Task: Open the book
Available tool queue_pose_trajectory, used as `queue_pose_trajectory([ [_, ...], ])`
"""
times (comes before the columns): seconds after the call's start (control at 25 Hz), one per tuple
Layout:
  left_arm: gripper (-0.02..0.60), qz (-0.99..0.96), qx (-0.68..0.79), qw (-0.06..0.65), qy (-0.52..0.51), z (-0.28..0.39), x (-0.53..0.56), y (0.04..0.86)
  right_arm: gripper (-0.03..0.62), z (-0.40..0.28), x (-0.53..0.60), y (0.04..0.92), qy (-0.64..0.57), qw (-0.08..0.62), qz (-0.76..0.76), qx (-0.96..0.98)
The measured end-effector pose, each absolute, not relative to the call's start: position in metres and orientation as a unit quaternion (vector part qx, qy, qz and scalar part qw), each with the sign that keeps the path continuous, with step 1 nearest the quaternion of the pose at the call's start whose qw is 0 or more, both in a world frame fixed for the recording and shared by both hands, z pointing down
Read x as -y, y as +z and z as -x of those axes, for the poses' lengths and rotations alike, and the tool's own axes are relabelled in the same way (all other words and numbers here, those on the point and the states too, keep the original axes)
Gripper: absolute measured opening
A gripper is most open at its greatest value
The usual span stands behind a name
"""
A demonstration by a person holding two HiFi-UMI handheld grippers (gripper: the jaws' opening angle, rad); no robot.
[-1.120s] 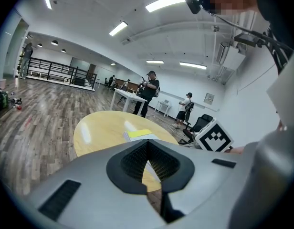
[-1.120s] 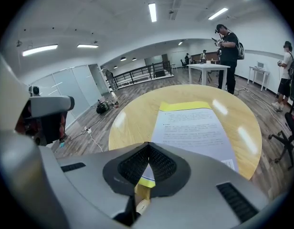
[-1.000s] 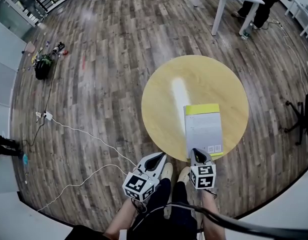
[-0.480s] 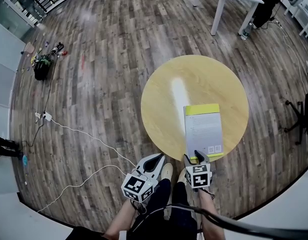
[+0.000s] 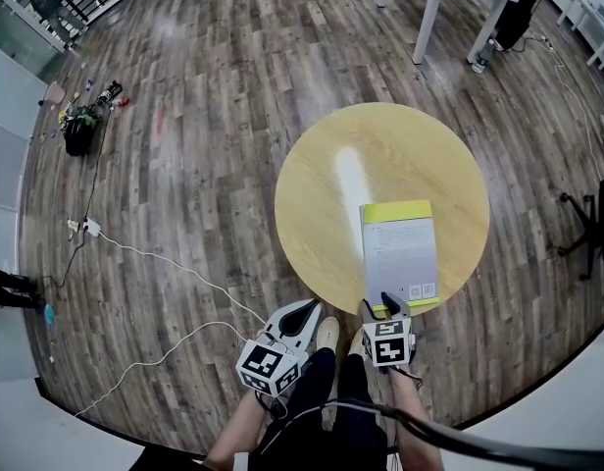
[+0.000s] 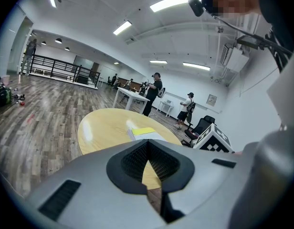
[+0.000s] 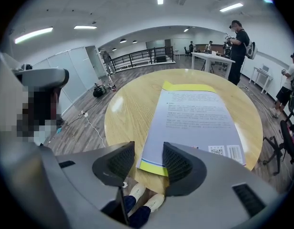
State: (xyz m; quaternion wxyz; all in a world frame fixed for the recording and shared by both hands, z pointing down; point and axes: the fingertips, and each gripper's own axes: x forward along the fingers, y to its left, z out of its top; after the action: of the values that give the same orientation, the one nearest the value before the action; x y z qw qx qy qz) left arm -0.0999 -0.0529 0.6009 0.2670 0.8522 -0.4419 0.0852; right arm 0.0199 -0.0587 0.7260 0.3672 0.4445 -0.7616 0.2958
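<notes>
A closed book with a pale grey cover and a yellow band (image 5: 400, 253) lies flat on the round yellow wooden table (image 5: 331, 184) — on its right half, reaching the near rim. The right gripper (image 5: 384, 306) hangs at that rim with its jaws spread wide; the book's near left corner shows between them, unpressed. The left gripper (image 5: 312, 311) — jaws together, empty — sits just off the table's near edge.

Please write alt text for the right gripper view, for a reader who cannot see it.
The right claw, jaws open, frames the near corner of a closed book lying flat on a round wooden table. Behind are a wood floor and people standing near a white desk.
</notes>
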Motion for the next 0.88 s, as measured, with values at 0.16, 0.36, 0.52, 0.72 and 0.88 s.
queue_pose_trajectory([
  [0.16,-0.005,-0.851,0.444,0.267,0.084,0.1018,0.0552,0.5998,0.155,-0.0244,0.0604,0.7266,0.295,0.371,-0.451,0.757],
  [0.36,-0.005,-0.851,0.445,0.268,0.082,0.101,0.0568,0.5998,0.027,-0.0183,0.0563,0.7254,0.32,0.355,-0.449,0.754],
  [0.52,-0.005,-0.85,0.446,0.268,0.082,0.1016,0.0565,0.6001,0.011,-0.0158,0.0552,0.7249,0.322,0.35,-0.454,0.753],
  [0.72,-0.005,-0.851,0.444,0.268,0.083,0.0987,0.0557,0.6013,0.008,-0.0163,0.0553,0.7251,0.324,0.35,-0.449,0.755],
  [0.88,-0.005,-0.851,0.445,0.268,0.084,0.0986,0.0555,0.6029,0.005,-0.0174,0.0552,0.7263,0.332,0.343,-0.451,0.754],
])
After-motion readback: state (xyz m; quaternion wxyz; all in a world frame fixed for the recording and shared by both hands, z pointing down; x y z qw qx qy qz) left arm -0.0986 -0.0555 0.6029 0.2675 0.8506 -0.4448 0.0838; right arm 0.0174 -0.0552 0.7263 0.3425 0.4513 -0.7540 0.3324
